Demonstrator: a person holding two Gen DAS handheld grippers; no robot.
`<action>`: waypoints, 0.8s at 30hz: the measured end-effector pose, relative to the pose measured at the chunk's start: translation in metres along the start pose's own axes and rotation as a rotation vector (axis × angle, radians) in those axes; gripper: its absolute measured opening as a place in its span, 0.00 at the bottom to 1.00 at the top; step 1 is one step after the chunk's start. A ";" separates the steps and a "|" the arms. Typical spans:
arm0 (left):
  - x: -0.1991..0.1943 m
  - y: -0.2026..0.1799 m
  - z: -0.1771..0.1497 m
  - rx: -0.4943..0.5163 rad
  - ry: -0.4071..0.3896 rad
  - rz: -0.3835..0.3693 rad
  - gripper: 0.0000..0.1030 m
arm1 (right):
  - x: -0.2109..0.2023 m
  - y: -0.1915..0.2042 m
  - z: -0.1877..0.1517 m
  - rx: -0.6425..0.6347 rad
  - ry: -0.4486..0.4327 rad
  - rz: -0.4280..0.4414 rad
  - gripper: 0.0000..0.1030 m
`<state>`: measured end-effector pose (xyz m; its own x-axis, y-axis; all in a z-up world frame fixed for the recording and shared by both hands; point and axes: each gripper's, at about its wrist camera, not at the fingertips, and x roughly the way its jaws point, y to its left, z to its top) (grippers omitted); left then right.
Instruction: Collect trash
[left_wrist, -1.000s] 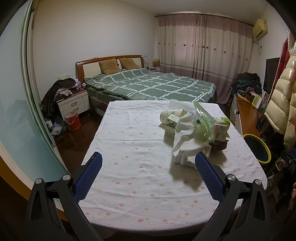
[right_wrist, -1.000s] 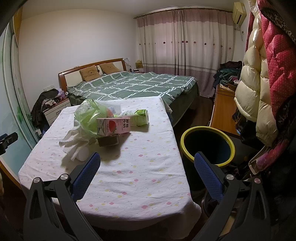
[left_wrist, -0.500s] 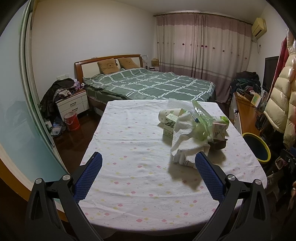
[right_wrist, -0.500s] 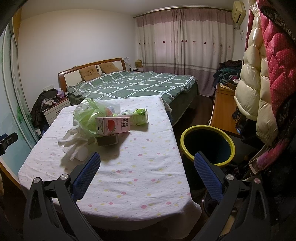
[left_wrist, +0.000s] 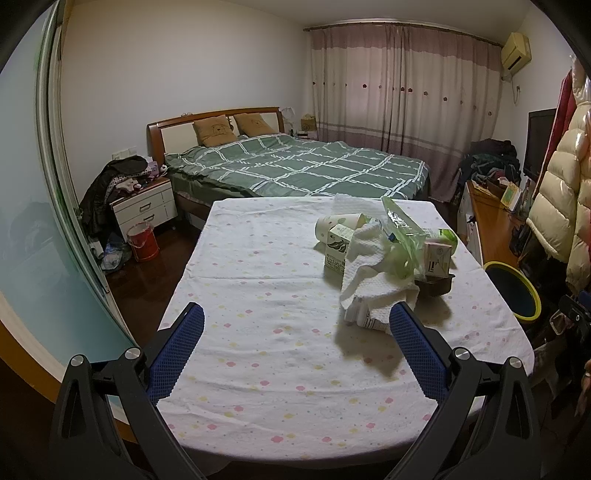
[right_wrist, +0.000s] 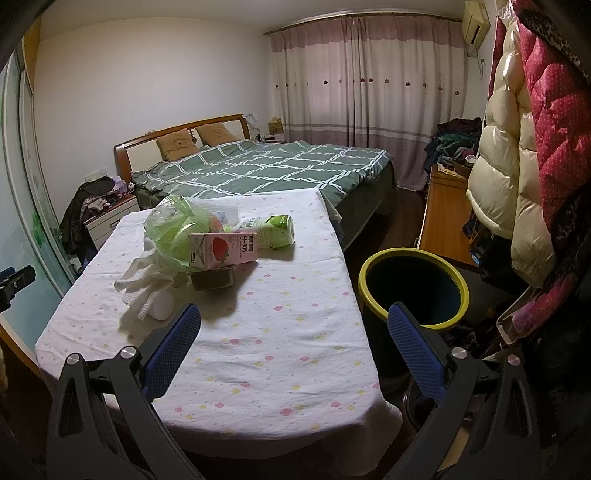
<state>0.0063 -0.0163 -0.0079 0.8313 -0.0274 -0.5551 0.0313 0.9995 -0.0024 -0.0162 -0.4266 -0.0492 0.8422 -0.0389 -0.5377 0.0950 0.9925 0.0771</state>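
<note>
A pile of trash sits on the table with the dotted white cloth (left_wrist: 266, 288) (right_wrist: 288, 332). In it are a crumpled white paper towel (left_wrist: 373, 280) (right_wrist: 142, 280), a green plastic bag (left_wrist: 402, 240) (right_wrist: 173, 229), a pink strawberry milk carton (right_wrist: 223, 251), a green carton lying on its side (right_wrist: 269, 230), a green-and-white carton (left_wrist: 336, 251) and a small dark tray (right_wrist: 212, 278). A dark bin with a yellow rim (right_wrist: 413, 290) (left_wrist: 511, 290) stands beside the table. My left gripper (left_wrist: 295, 321) and right gripper (right_wrist: 293, 321) are both open, empty, and short of the pile.
A bed with a green checked cover (left_wrist: 303, 166) lies beyond the table. Puffy coats (right_wrist: 517, 177) hang on the right above a wooden desk (right_wrist: 441, 221). A nightstand (left_wrist: 144, 206) and a red bucket (left_wrist: 142, 242) stand at the left by a glass sliding door.
Both views have shifted very slightly; the pile sits a touch lower and nearer in the left wrist view. Both grippers stay open and nothing on the table has moved.
</note>
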 end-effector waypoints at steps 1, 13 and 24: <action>0.001 0.000 0.000 0.002 0.002 0.000 0.96 | 0.001 0.000 0.000 0.001 0.001 0.000 0.94; 0.016 0.004 0.003 0.000 0.020 0.008 0.96 | 0.027 0.013 0.006 -0.030 0.041 0.018 0.94; 0.040 0.015 0.003 -0.008 0.057 0.018 0.96 | 0.069 0.076 0.047 -0.114 0.030 0.172 0.92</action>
<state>0.0413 -0.0024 -0.0279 0.7986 -0.0082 -0.6018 0.0119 0.9999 0.0021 0.0738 -0.3589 -0.0405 0.8244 0.1338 -0.5500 -0.1110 0.9910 0.0748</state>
